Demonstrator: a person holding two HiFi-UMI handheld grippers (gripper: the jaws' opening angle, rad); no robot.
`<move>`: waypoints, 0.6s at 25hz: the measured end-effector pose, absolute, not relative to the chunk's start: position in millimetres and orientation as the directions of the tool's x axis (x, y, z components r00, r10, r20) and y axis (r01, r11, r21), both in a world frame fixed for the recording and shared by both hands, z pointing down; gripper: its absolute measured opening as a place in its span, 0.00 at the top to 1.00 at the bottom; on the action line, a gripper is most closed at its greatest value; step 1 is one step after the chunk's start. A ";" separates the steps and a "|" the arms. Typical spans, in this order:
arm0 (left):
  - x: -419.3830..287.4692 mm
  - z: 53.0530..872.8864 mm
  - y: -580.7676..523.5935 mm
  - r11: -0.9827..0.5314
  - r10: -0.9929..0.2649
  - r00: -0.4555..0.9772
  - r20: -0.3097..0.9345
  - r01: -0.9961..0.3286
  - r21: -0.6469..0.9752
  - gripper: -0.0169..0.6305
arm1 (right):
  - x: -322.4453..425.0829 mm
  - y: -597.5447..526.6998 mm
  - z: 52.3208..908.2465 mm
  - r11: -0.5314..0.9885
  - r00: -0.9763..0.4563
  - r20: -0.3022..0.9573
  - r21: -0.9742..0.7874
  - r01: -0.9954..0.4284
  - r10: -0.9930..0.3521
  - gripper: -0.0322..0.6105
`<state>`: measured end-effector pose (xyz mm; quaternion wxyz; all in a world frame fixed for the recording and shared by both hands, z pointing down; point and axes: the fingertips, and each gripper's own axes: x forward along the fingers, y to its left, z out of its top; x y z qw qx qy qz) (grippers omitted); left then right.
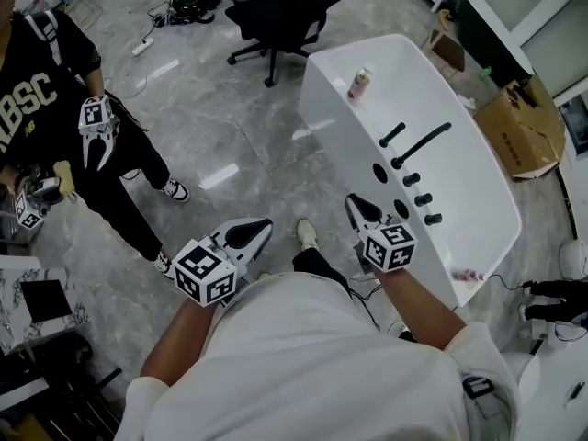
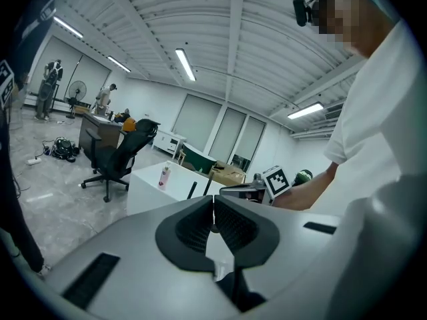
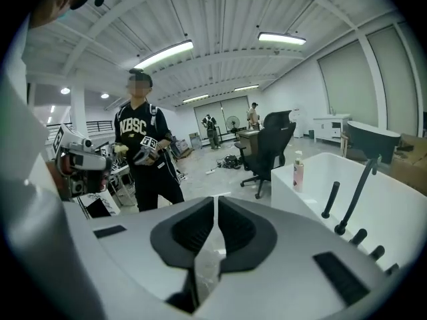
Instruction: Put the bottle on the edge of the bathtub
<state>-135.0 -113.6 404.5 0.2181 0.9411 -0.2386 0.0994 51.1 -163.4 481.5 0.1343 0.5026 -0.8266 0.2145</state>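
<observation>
A small pink bottle [image 1: 360, 82] with a white cap stands upright on the far rim of the white bathtub [image 1: 478, 200]. Both grippers hover over the floor close to my body, well short of the bottle. My left gripper [image 1: 264, 227] is shut and holds nothing. My right gripper [image 1: 352, 201], beside the tub's near wall, is also shut and holds nothing. In the left gripper view, the bottle [image 2: 164, 176] shows far off above the shut gripper [image 2: 213, 199]. Seen from the right gripper [image 3: 216, 203], the bottle [image 3: 297, 171] stands at the tub's [image 3: 313, 179] far end.
Black taps and a spout [image 1: 419, 145] line the tub's deck. A black office chair [image 1: 285, 12] stands beyond the tub. A cardboard box [image 1: 525, 125] sits to its right. A person in black [image 1: 55, 99] stands at the left, holding other grippers. Cables lie on the grey floor.
</observation>
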 end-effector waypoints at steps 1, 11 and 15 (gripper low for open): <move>-137.2 404.9 -108.7 -0.790 -0.407 0.866 0.291 -0.493 0.364 0.94 | 45.8 -156.6 477.9 0.412 -0.466 0.433 -0.217 -0.885 -0.772 0.91; -151.2 402.6 -74.7 -0.779 -0.426 0.858 0.287 -0.509 0.367 0.94 | 17.6 -117.1 450.6 0.486 -0.523 0.399 -0.197 -0.851 -0.754 0.91; -151.5 405.0 -71.2 -0.774 -0.429 0.856 0.288 -0.513 0.372 0.94 | 14.8 -113.7 444.3 0.503 -0.533 0.390 -0.186 -0.844 -0.751 0.92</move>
